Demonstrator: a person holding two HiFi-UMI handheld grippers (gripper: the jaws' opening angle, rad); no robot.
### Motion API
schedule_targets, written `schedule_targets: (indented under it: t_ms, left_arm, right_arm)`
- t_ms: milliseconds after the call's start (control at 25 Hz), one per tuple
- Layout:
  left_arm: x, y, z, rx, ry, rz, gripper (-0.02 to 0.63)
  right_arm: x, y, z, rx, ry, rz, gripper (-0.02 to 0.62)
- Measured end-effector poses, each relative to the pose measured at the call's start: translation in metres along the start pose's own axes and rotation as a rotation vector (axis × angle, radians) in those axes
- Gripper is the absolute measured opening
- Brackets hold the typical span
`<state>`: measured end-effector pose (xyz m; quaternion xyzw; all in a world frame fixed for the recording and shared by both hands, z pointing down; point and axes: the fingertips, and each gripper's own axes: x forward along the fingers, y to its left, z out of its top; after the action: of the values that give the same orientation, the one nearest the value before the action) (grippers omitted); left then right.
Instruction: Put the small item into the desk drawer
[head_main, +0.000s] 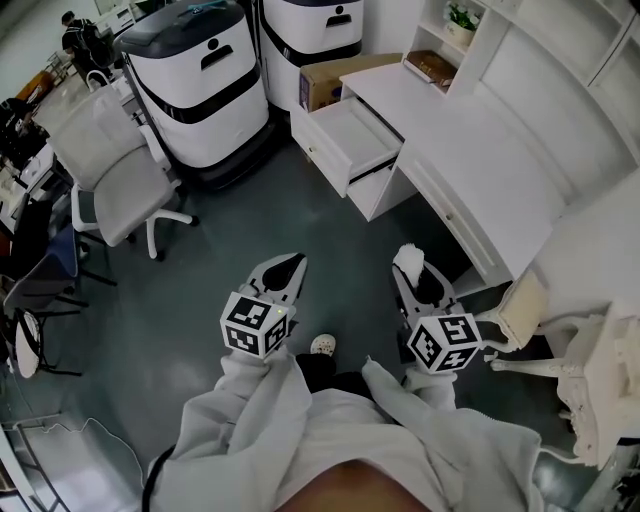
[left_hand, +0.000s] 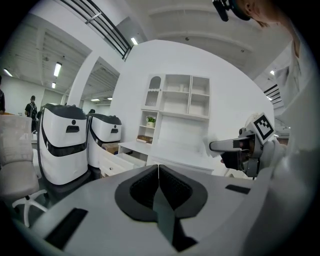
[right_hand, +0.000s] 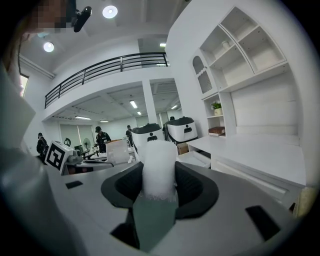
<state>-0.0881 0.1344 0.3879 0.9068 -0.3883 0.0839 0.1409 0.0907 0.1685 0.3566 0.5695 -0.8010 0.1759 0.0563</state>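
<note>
I stand on a dark floor a few steps from the white desk (head_main: 480, 150). Its top drawer (head_main: 350, 135) is pulled open and looks empty. My right gripper (head_main: 410, 270) is shut on a small white cylindrical item (head_main: 407, 260), which fills the gap between the jaws in the right gripper view (right_hand: 159, 155). The open drawer (right_hand: 196, 158) lies ahead beyond it. My left gripper (head_main: 289, 266) is shut with nothing in it, and its jaws meet in the left gripper view (left_hand: 158, 167). That view also catches the right gripper (left_hand: 235, 145) with the white item (left_hand: 212, 148).
Two large white-and-black machines (head_main: 195, 85) (head_main: 310, 30) stand at the back, with a cardboard box (head_main: 325, 82) beside the desk. A grey office chair (head_main: 110, 170) is at left and a white ornate chair (head_main: 560, 345) at right. Shelves above the desk hold a plant (head_main: 462, 18) and books (head_main: 432, 66).
</note>
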Motion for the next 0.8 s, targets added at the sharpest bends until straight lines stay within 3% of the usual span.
schedule_targets:
  t_ms: [480,800]
  left_arm:
    - [0.029,0.004,-0.016,-0.02,0.056,-0.05,0.018]
    - [0.052,0.02,-0.011,-0.02,0.064,-0.02,0.018]
  right_arm:
    - [0.017,-0.016,-0.015,0.042,0.045,-0.031,0.192]
    - [0.047,-0.032,-0.01,0.053,0.057,-0.002,0.192]
